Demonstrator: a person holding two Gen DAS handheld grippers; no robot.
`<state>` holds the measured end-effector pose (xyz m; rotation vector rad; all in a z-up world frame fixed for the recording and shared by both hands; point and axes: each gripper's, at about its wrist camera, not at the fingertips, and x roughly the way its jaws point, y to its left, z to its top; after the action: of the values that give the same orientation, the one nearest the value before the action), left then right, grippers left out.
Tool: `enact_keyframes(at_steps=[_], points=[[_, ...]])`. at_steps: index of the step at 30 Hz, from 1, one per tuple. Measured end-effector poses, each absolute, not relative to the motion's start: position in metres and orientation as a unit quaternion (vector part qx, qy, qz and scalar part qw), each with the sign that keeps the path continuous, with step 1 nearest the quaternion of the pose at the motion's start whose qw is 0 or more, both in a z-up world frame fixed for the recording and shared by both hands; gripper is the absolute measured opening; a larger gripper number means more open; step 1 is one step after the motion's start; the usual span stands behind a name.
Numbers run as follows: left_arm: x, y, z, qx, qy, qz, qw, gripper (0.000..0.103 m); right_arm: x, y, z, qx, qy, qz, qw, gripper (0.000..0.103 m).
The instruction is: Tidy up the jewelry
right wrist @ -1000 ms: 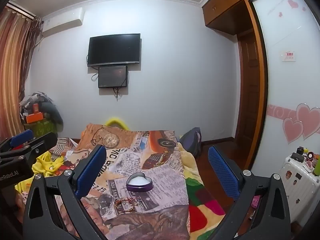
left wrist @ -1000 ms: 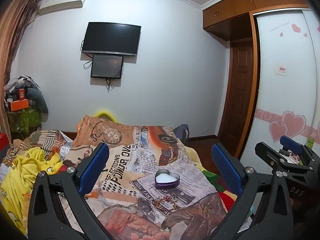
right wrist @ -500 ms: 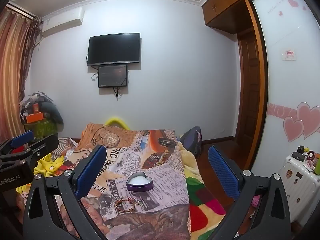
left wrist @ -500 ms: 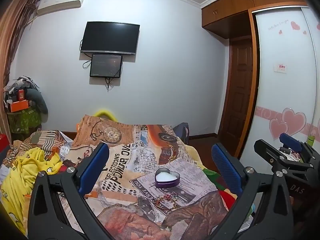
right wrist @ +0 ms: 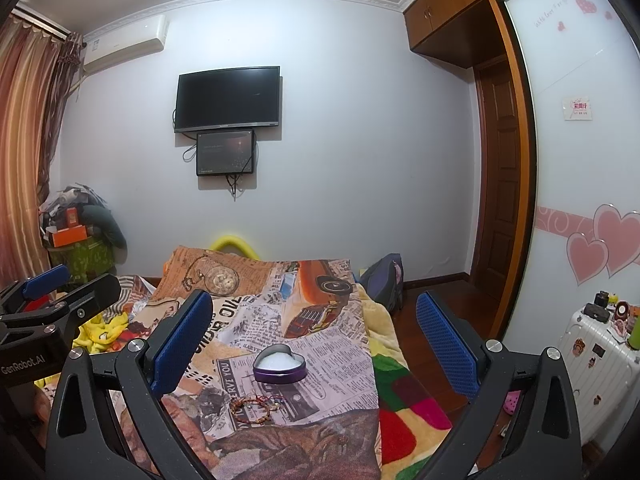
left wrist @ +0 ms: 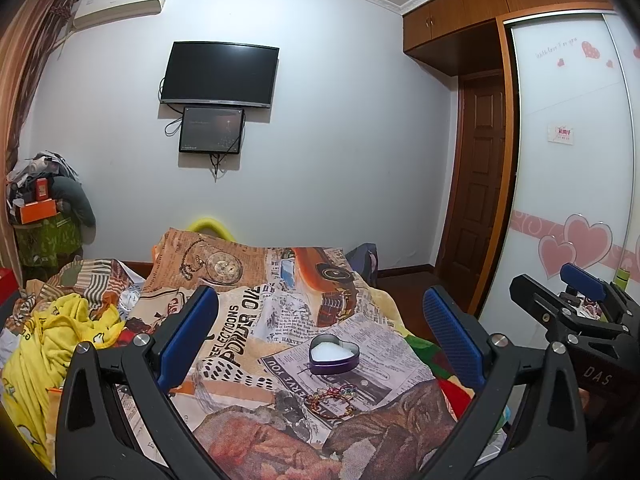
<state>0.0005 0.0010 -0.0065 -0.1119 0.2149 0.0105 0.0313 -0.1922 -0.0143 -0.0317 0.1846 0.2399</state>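
A purple heart-shaped tin [left wrist: 333, 355] with a white lining lies open on the newspaper-print blanket [left wrist: 248, 320]; it also shows in the right wrist view [right wrist: 279, 365]. A braided bracelet [left wrist: 330, 397] lies just in front of the tin, also seen in the right wrist view [right wrist: 256, 405]. My left gripper [left wrist: 320, 336] is open and empty, held above the bed short of both. My right gripper [right wrist: 316, 340] is open and empty too, at about the same distance. Each gripper shows at the edge of the other's view.
Yellow clothes [left wrist: 52, 344] lie on the bed's left side. A white suitcase [right wrist: 600, 356] with small items on it stands at the right by the wardrobe. A backpack [right wrist: 382, 280] sits at the bed's far right corner. A colourful blanket [right wrist: 404, 404] hangs over the right edge.
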Motion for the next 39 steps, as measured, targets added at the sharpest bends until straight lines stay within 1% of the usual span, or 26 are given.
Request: enact_keyframes(at_steps=[39], points=[[0.0021,0.0002,-0.0071,-0.056,0.111,0.004,0.992,0.103,0.0338,-0.1923,-0.0177,-0.014,0.096,0.119,0.988,0.101]])
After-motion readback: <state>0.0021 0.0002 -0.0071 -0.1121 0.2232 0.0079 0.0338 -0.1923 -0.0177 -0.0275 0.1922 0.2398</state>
